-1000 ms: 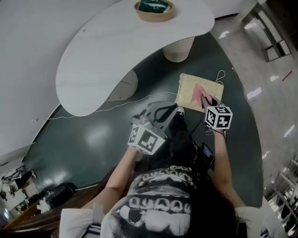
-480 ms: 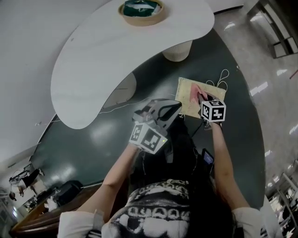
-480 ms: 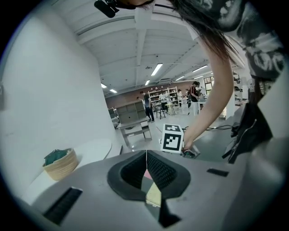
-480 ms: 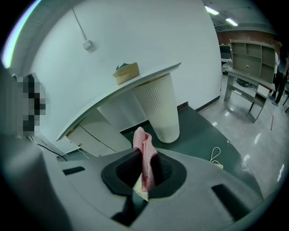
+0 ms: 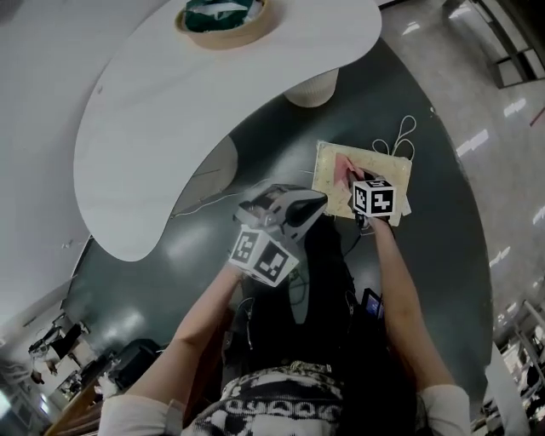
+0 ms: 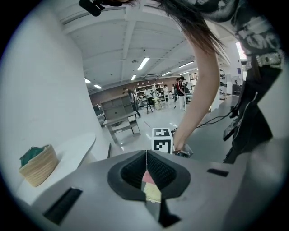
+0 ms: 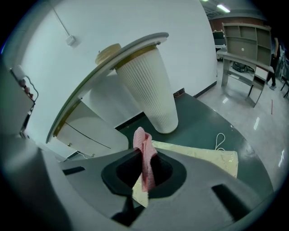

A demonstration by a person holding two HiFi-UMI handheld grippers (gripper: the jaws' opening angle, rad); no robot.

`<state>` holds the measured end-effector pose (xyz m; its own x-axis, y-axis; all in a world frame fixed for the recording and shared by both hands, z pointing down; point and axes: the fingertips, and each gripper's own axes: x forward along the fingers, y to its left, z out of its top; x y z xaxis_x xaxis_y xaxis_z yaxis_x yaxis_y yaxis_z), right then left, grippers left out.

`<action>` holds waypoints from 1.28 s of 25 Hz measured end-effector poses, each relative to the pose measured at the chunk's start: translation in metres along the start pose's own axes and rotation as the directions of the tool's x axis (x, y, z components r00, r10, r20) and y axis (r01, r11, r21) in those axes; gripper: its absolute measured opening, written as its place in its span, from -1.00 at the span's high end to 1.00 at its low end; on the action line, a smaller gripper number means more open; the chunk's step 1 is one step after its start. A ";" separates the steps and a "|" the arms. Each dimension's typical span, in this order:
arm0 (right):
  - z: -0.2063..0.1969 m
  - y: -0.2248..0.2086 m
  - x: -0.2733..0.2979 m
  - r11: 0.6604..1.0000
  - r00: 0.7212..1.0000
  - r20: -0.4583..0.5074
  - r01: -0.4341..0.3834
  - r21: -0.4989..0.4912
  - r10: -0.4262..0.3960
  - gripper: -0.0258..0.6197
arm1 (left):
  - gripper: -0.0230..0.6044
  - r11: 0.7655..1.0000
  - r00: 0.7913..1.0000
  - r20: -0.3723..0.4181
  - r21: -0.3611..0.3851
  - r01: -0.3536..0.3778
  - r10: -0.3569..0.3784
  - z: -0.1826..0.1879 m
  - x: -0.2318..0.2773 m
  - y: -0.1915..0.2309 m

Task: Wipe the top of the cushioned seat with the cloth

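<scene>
Nearest me, the left gripper [image 5: 319, 200] hangs just short of the cushioned seat's [image 5: 392, 174] near-left corner, off its surface; its jaws are pressed together with nothing between them. Beside it, the right gripper [image 7: 145, 166] sits over the near half of the seat, jaws clamped on the pink cloth [image 7: 143, 149]. The cloth stands up in a fold between them and trails down onto the cream seat top.

I read the seat as a flat square pad lying on the dark green floor [image 5: 443, 255]. Its far edge and right-hand edge are both in plain sight, and the far half of the top lies bare beyond the cloth. A loop of white cord [image 5: 407, 129] lies on the floor just past the seat's far right corner. Right of the seat, the green floor runs open.

Beyond the seat's far left corner stands the ribbed white pedestal [image 7: 151, 90] of the curved white table [image 5: 196, 94], near the seat but apart from it. The tabletop overhangs to the seat's left, with a woven basket [image 5: 223, 25] on its far end
</scene>
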<state>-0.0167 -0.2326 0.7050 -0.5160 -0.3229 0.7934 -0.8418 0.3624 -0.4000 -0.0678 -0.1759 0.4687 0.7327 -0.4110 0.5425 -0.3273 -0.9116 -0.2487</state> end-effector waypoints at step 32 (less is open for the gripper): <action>-0.066 -0.138 0.043 0.957 0.955 -0.096 0.286 0.052 -0.281 0.88 | 0.91 0.983 0.987 0.003 0.098 0.158 -0.159 -0.087 0.071 -0.015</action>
<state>0.0881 -0.2389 0.8246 -0.2413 -0.3259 0.9141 -0.9614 0.2084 -0.1795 -0.0623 -0.1918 0.5807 0.7772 -0.2612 0.5725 -0.1477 -0.9601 -0.2375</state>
